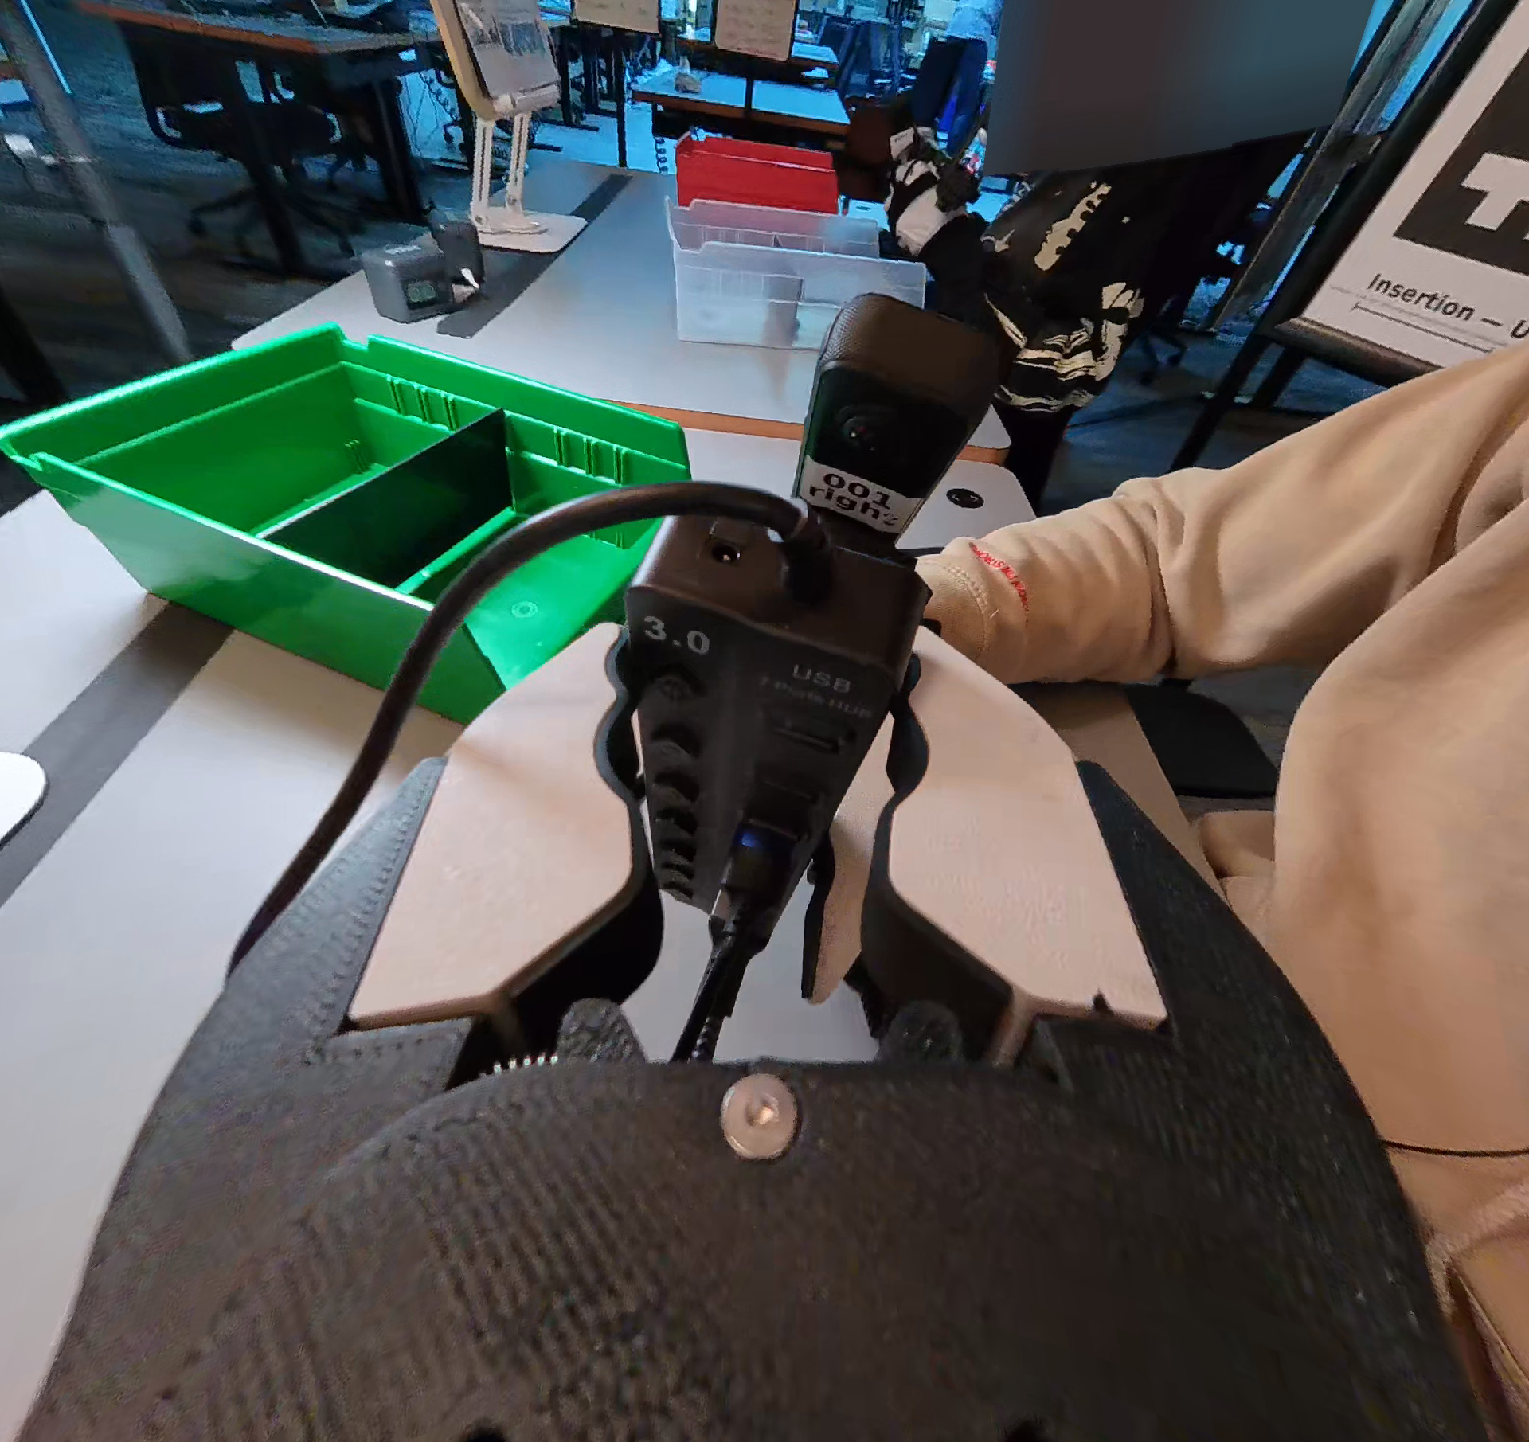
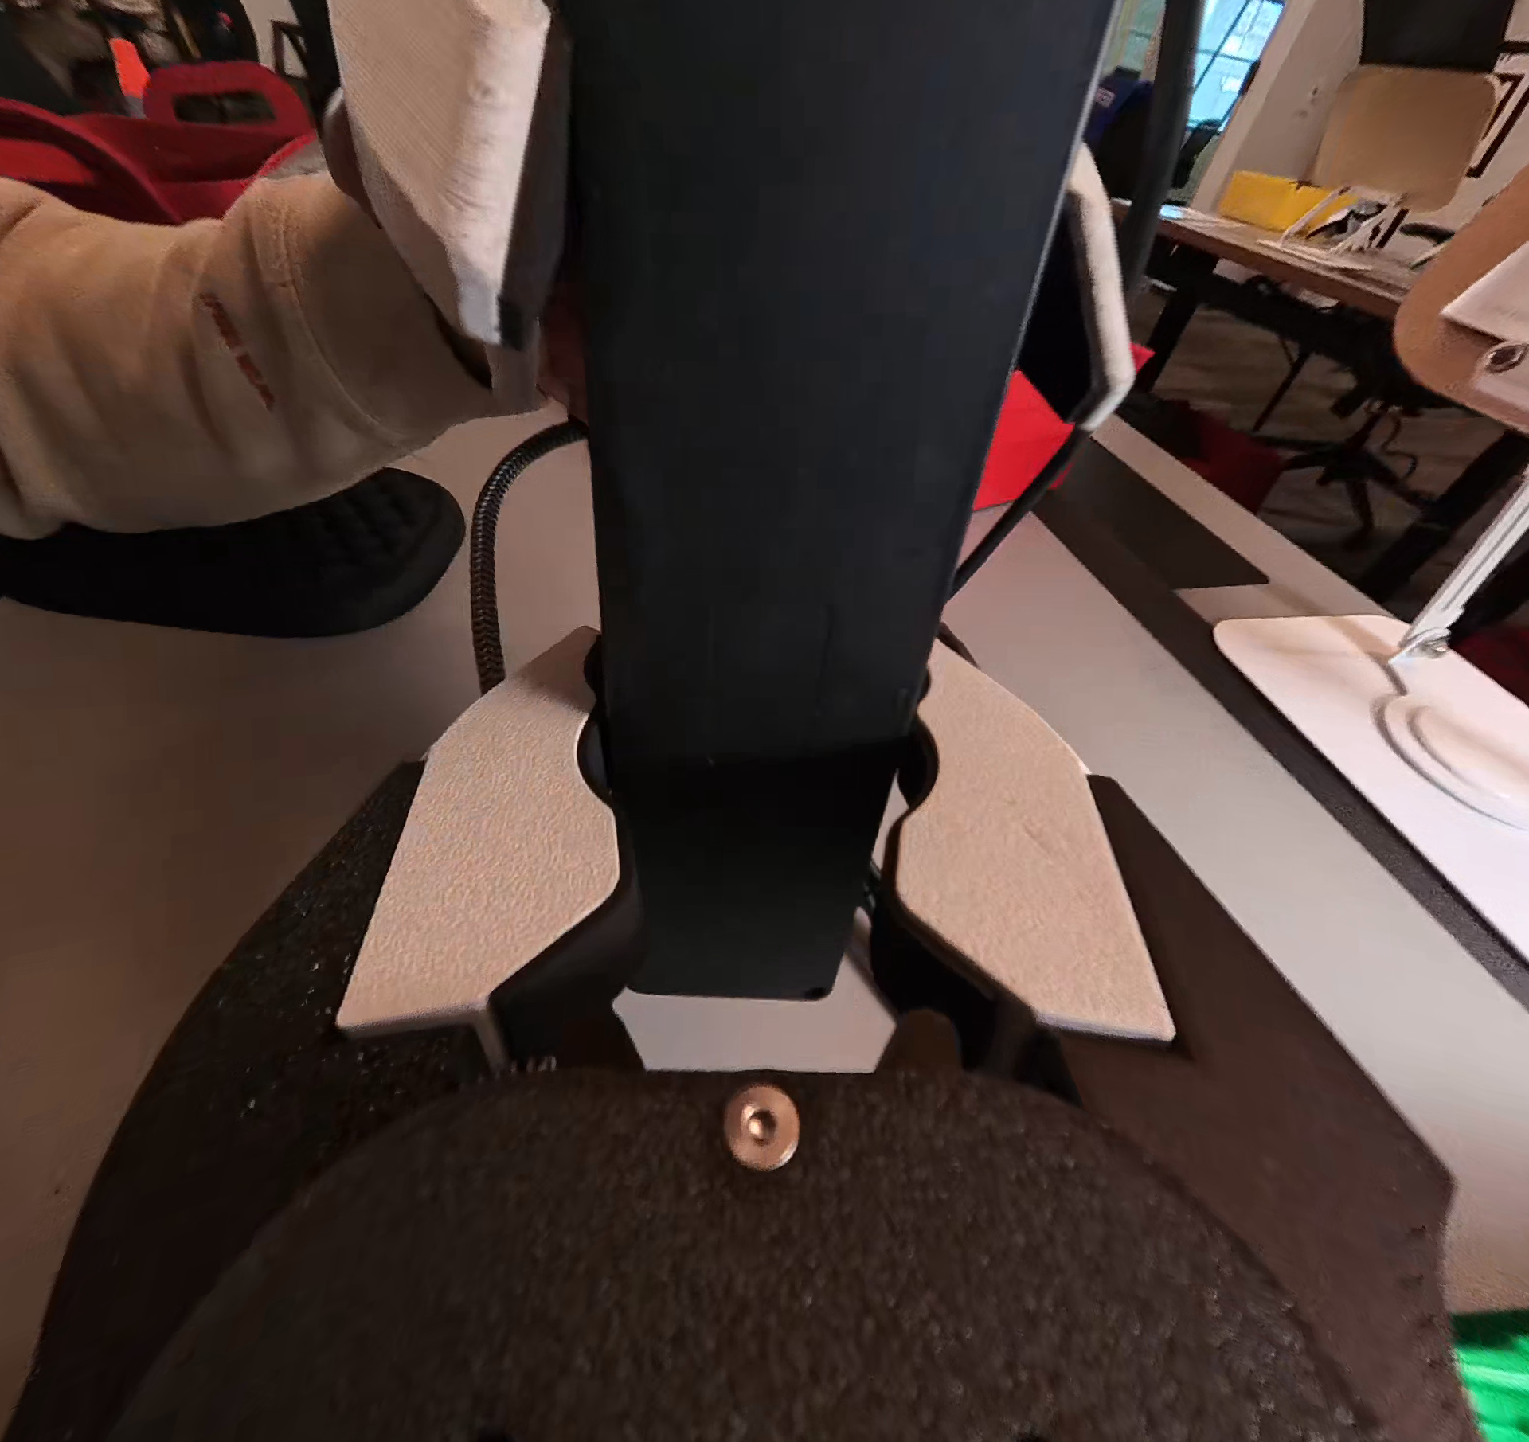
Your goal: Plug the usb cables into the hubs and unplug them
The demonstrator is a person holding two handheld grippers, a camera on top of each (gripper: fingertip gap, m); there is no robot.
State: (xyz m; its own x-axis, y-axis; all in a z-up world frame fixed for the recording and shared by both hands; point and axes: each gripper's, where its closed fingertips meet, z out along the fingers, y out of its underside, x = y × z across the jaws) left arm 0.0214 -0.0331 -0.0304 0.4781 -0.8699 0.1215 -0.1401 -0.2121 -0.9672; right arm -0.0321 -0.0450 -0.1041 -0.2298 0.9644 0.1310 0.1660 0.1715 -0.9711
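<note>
A black USB hub (image 1: 745,740) is held between both grippers above the grey table (image 1: 124,947). My left gripper (image 1: 765,662) is shut on its sides. A braided USB cable (image 1: 728,931) is plugged into a port near the gripper base, beside a blue light. The hub's own black cable (image 1: 430,658) curves away to the left. The right gripper's camera (image 1: 893,409) shows beyond the hub's far end. In the right wrist view my right gripper (image 2: 761,682) is shut on the hub's (image 2: 811,327) plain back. The left gripper's white fingers (image 2: 430,120) clamp its far part. The braided cable (image 2: 488,558) hangs at the left.
A green divided bin (image 1: 331,492) sits on the table to the left. A clear bin (image 1: 769,277) and a red bin (image 1: 753,170) stand behind. A beige sleeve (image 1: 1200,558) reaches in from the right above a black pad (image 2: 248,558). A white lamp base (image 2: 1365,699) stands on the right.
</note>
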